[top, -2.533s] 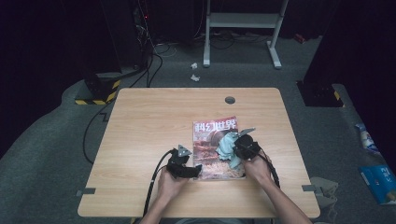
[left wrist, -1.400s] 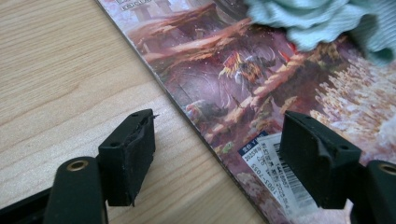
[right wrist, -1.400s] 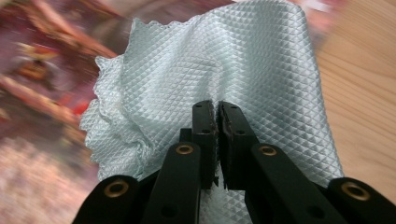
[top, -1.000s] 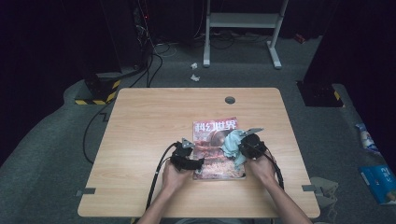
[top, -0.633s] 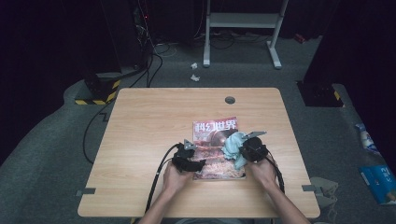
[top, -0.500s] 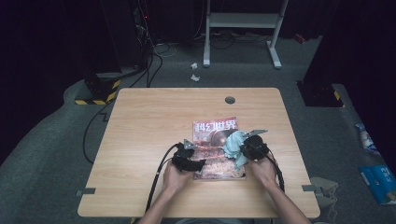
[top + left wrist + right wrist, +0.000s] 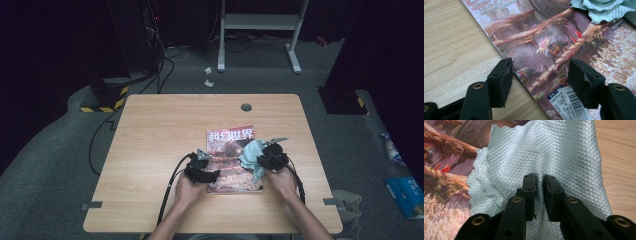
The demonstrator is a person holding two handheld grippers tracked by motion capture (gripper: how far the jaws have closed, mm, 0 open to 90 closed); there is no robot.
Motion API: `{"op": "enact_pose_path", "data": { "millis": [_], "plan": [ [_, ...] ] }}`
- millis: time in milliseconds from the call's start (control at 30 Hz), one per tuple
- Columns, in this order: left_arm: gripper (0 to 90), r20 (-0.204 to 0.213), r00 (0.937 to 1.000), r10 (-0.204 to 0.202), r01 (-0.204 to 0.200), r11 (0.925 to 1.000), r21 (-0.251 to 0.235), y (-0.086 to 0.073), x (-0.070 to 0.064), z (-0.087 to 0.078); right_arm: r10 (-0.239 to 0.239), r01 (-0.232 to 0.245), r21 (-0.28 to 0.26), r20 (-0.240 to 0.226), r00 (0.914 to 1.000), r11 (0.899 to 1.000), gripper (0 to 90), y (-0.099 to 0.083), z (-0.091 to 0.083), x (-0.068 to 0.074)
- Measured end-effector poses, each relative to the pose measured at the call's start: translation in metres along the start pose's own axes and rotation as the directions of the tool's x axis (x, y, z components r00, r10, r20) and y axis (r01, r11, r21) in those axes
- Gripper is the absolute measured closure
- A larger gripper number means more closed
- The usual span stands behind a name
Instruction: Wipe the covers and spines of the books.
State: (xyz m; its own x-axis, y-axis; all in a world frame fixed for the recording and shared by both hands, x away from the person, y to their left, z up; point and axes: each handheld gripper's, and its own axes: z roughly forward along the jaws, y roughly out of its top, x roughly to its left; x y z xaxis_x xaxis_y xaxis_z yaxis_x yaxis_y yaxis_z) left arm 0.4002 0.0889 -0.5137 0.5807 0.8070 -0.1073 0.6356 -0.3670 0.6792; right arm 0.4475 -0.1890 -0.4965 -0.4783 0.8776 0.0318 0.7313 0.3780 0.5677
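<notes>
- Two hand-held grippers work on a wooden surface point(image 7: 150, 150): high view, magazine point(image 7: 232, 172) lying right of centre, cloth point(image 7: 251, 156) on its 3 o'clock edge.
- Left gripper view: left hand-held gripper point(image 7: 540, 80) wide open, straddling the magazine's edge point(image 7: 549, 50).
- Right gripper view: right hand-held gripper point(image 7: 539, 182) pinching the pale-blue cloth point(image 7: 544, 150).

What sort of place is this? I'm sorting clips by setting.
Probably a lab or recording studio, not a home: a lone wooden table on grey carpet, dark curtained surroundings, black equipment with trailing cables and a white metal stand behind, plus hazard-striped tape on the floor.
</notes>
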Motion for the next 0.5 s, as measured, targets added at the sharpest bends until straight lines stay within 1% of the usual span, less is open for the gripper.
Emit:
{"op": "enact_pose_path", "data": {
  "millis": [33, 67, 100, 233, 300, 367, 400, 433, 467, 500],
  "plan": [
    [36.7, -0.001, 1.0000, 0.004, -0.003, 1.0000, 0.003, 0.000, 0.000, -0.001, 0.001, -0.001, -0.002, -0.005, 1.0000, 1.000, 80.2, -0.002, -0.001, 0.001],
    [36.7, 0.004, 1.0000, 0.002, -0.002, 1.0000, 0.007, -0.001, -0.001, -0.001, -0.010, 0.010, 0.000, -0.005, 0.9999, 1.000, 80.8, -0.003, -0.002, 0.001],
    [36.7, 0.007, 1.0000, 0.004, -0.004, 0.9999, 0.009, -0.002, -0.002, -0.003, -0.012, 0.012, -0.002, -0.006, 0.9999, 1.000, 81.3, -0.005, -0.003, 0.003],
    [36.5, 0.019, 0.9997, 0.014, -0.014, 0.9997, 0.018, -0.010, -0.011, -0.010, -0.019, 0.019, 0.005, -0.010, 0.9998, 1.000, 81.9, -0.014, -0.009, 0.008],
    [36.3, 0.023, 0.9993, 0.030, -0.031, 0.9993, 0.021, -0.015, -0.016, -0.014, -0.034, 0.034, 0.007, -0.008, 0.9994, 0.999, 82.0, -0.020, -0.014, 0.012],
    [36.2, 0.032, 0.9990, 0.029, -0.030, 0.9993, 0.022, -0.019, -0.019, -0.017, -0.062, 0.062, 0.007, -0.002, 0.9981, 0.998, 82.9, -0.026, -0.019, 0.016],
    [36.2, 0.027, 0.9988, 0.040, -0.041, 0.9989, 0.024, -0.019, -0.019, -0.018, -0.074, 0.074, 0.007, 0.000, 0.9972, 0.997, 83.3, -0.027, -0.020, 0.017],
    [36.4, 0.031, 0.9992, 0.026, -0.027, 0.9993, 0.027, -0.019, -0.019, -0.018, -0.080, 0.080, 0.002, -0.002, 0.9968, 0.997, 83.9, -0.028, -0.022, 0.018],
    [34.6, 0.019, 0.9996, 0.023, -0.024, 0.9993, 0.030, -0.018, -0.019, -0.017, -0.081, 0.081, -0.009, -0.002, 0.9967, 0.997, 84.2, -0.027, -0.024, 0.018],
    [32.0, 0.004, 0.9995, 0.032, -0.033, 0.9990, 0.030, -0.017, -0.018, -0.017, -0.097, 0.097, -0.026, 0.003, 0.9953, 0.995, 84.6, -0.025, -0.027, 0.019]
  ]
}}
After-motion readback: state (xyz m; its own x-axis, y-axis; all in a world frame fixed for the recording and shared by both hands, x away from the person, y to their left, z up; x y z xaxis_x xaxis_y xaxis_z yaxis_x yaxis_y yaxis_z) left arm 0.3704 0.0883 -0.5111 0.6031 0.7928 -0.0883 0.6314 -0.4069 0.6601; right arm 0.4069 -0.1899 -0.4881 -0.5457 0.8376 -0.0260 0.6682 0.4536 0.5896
